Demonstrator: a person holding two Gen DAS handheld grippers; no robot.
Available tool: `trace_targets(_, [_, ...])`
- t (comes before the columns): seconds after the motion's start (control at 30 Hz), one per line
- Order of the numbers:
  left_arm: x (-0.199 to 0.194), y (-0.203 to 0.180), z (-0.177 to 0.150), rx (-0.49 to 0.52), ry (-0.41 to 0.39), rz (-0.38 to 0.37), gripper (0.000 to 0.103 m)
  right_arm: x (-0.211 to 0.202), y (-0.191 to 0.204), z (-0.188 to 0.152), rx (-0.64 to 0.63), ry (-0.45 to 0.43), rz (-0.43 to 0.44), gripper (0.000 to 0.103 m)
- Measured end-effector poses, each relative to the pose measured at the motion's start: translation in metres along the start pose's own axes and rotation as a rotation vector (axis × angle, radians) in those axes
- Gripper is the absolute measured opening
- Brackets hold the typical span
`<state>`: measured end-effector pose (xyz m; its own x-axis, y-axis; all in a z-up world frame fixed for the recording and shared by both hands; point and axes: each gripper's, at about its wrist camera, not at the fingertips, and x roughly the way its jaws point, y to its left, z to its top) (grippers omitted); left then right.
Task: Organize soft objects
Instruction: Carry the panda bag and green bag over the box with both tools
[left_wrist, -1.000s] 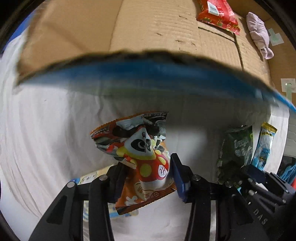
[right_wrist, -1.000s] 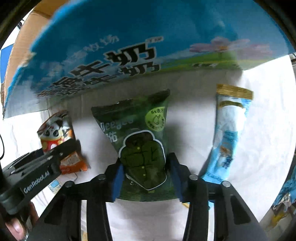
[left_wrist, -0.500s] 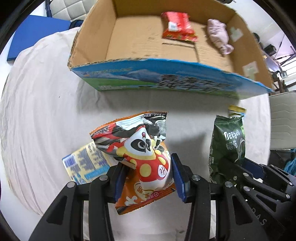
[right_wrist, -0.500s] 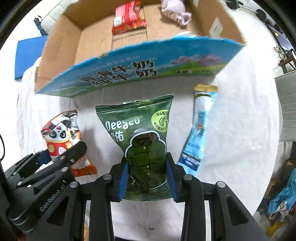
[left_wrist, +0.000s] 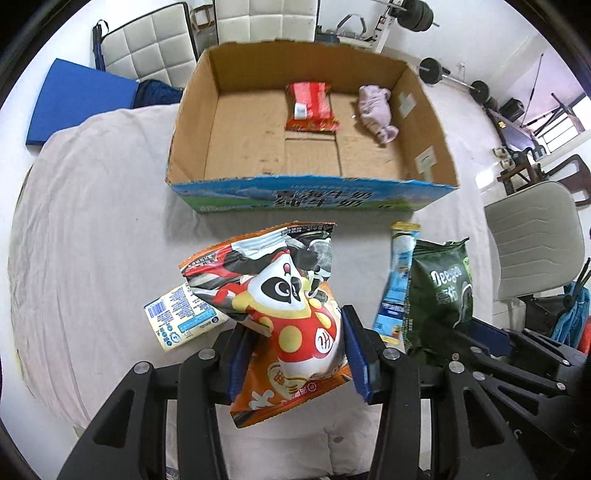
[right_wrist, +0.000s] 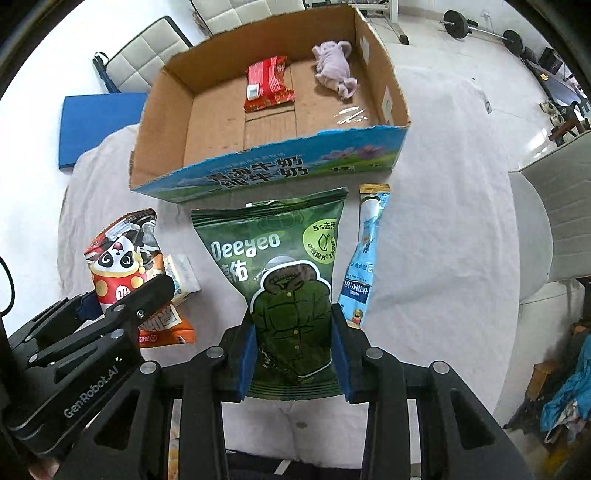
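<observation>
The left tongs (left_wrist: 297, 349) clench a crinkled orange panda-print snack bag (left_wrist: 280, 314) and the right tongs (right_wrist: 293, 352) a glossy dark-green pouch (right_wrist: 280, 273) above the white-clothed worktop (left_wrist: 92, 229), before the open cardboard box (left_wrist: 436, 140) holding a red packet (left_wrist: 310, 107) and a limp mauve plush toy (left_wrist: 376, 110).

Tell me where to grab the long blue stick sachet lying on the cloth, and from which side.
Grip the blue stick sachet across its narrow width near the middle, coming straight down from above. It lies flat on the cloth, so the jaws should straddle its long edges. The green pouch hangs close beside it, so approach from the open side, probably.
</observation>
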<state>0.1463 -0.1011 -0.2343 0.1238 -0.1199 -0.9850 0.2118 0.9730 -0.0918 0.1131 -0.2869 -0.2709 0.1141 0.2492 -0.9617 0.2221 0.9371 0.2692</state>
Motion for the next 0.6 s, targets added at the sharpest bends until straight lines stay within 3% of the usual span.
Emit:
trace_targets(0.27, [-0.029,-0.007,0.019,0.015,-0.060,-0.034,0.042,-0.047,0.006,0.011,0.015,-0.065,0.067,0.038])
trace_targets(0.43, [-0.039,-0.004,0.050,0.004,-0.091,-0.051,0.042,-0.064,0.010,0.047,0.030,-0.120,0.082,0.038])
trace_targets(0.6, [-0.039,0.005,0.096,0.019,-0.115,-0.030,0.043,-0.056,0.011,0.099,0.060,-0.138,0.058,0.037])
